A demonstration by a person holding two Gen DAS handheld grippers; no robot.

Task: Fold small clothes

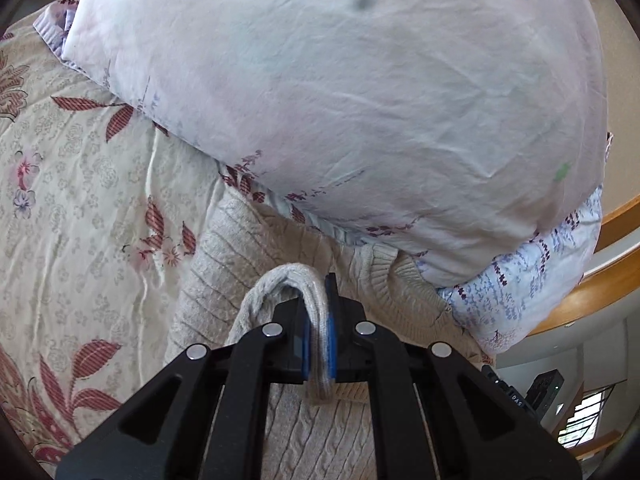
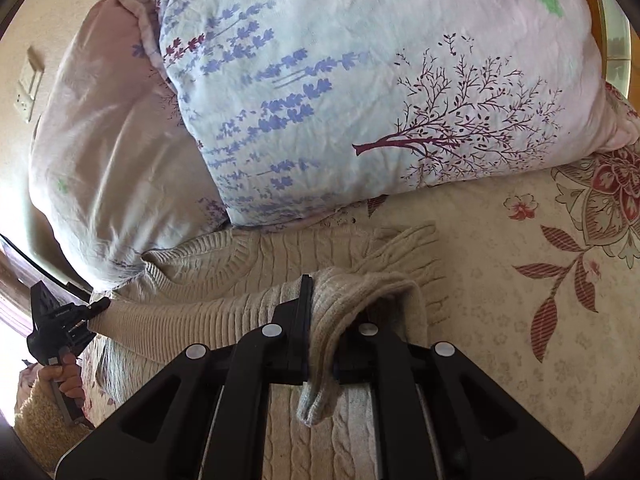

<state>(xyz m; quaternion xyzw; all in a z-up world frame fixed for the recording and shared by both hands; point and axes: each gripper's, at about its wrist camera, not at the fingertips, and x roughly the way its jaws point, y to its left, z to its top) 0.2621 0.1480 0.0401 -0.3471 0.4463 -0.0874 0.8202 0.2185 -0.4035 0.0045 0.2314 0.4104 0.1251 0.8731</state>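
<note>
A cream cable-knit sweater (image 1: 224,280) lies on the bed against the pillows. My left gripper (image 1: 316,292) is shut on a doubled fold of its ribbed edge, which loops up over the blue pads. In the right wrist view the sweater (image 2: 240,272) stretches across the bed. My right gripper (image 2: 328,296) is shut on another bunched fold of the ribbed edge, which drapes over and hides the right finger. Far left in that view, the left gripper (image 2: 98,307) pinches the sweater's edge, held by a person's hand (image 2: 66,376).
A big pale floral pillow (image 1: 320,100) fills the top and overlaps the sweater's far side. A pillow with a tree print (image 2: 360,100) and a pinkish one (image 2: 100,160) lie side by side. A cream bedspread with red leaves (image 2: 520,280) lies beneath. The wooden bed frame (image 1: 600,280) curves at right.
</note>
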